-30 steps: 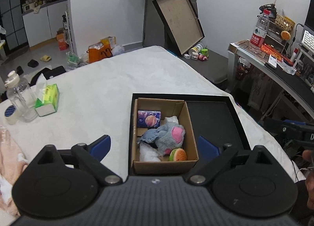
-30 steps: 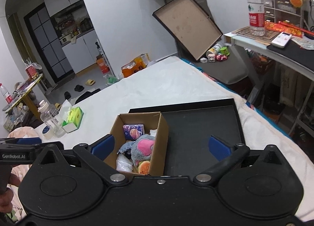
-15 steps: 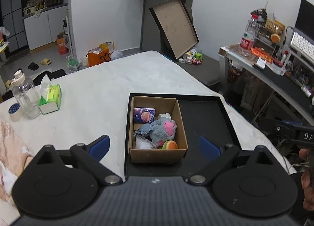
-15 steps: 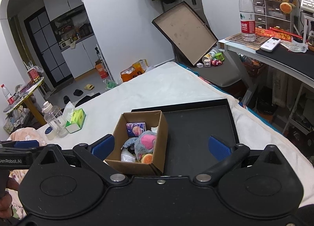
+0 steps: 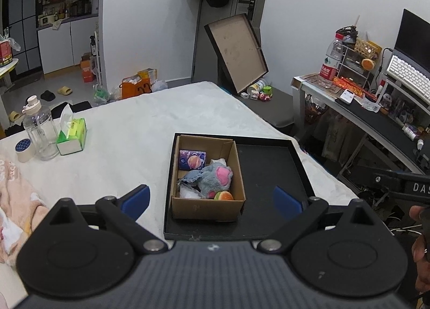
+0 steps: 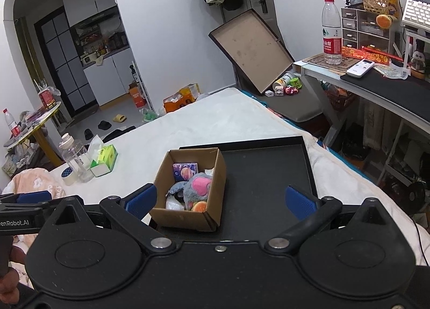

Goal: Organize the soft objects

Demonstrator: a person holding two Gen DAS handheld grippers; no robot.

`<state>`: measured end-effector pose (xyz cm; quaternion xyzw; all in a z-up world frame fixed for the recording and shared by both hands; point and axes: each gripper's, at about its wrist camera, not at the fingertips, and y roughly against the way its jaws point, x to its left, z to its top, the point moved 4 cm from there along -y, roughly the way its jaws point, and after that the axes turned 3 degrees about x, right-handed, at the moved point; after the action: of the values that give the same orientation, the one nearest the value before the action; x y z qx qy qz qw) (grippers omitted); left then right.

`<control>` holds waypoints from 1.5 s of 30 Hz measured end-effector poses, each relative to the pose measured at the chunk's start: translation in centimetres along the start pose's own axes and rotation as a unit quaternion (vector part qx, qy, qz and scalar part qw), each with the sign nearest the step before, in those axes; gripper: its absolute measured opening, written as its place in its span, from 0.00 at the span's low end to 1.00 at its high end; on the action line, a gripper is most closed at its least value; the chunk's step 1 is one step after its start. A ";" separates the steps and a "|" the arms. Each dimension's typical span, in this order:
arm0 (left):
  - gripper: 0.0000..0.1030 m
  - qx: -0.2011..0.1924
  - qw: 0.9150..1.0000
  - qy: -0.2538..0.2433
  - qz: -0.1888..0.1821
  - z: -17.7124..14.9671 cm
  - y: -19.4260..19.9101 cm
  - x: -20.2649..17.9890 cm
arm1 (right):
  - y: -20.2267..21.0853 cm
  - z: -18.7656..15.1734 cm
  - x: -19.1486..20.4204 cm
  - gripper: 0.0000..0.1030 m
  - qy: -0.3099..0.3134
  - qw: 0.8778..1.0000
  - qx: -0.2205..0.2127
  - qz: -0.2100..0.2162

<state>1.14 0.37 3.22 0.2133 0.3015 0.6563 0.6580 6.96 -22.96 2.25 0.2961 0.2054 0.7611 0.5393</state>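
Note:
A small cardboard box [image 5: 208, 205] sits in the left half of a shallow black tray [image 5: 271, 172] on the white bed. Inside lie a grey plush with a pink patch [image 5: 215, 178], a purple tissue pack [image 5: 192, 159], a small burger-shaped toy [image 5: 223, 196] and a white bag [image 5: 188, 193]. The box [image 6: 188, 217] and the plush [image 6: 197, 186] also show in the right wrist view. My left gripper [image 5: 211, 199] is open and empty, held back above the near end of the box. My right gripper [image 6: 220, 199] is open and empty, above the tray's [image 6: 266, 174] near edge.
A clear bottle [image 5: 40, 131], a green tissue pack [image 5: 72, 134] and a tape roll [image 5: 23, 149] stand at the bed's left side. A pink cloth [image 5: 16, 207] lies at the near left. A desk [image 6: 376, 80] stands to the right. A box lid [image 5: 236, 51] leans against the far wall.
Both grippers have pulled back and risen from the box, which looks smaller and farther now. Both stayed open and empty. Nothing in the box has moved.

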 end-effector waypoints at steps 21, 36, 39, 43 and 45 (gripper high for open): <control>0.95 -0.027 1.000 0.013 -0.001 -1.4 4.3 -0.8 | 2.9 -1.7 0.7 1.00 0.006 1.000 -0.002 0.010; 0.95 -0.018 1.000 0.010 0.001 -1.9 4.7 -0.8 | 3.2 -1.8 0.5 1.00 0.005 1.000 -0.002 0.016; 0.95 -0.019 1.000 0.008 0.000 -1.9 4.7 -1.0 | 3.2 -1.8 0.5 1.00 0.005 1.000 -0.002 0.017; 0.95 -0.019 1.000 0.005 0.001 -1.8 4.8 -1.2 | 3.2 -1.8 0.6 1.00 0.007 1.000 -0.002 0.017; 0.95 -0.019 1.000 0.004 0.000 -1.8 4.8 -1.3 | 3.2 -1.8 0.6 1.00 0.008 1.000 -0.001 0.016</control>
<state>-3.50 -0.94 5.29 0.1982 0.2920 0.6628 0.6604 3.37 -23.41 3.04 0.2928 0.2037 0.7724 0.5255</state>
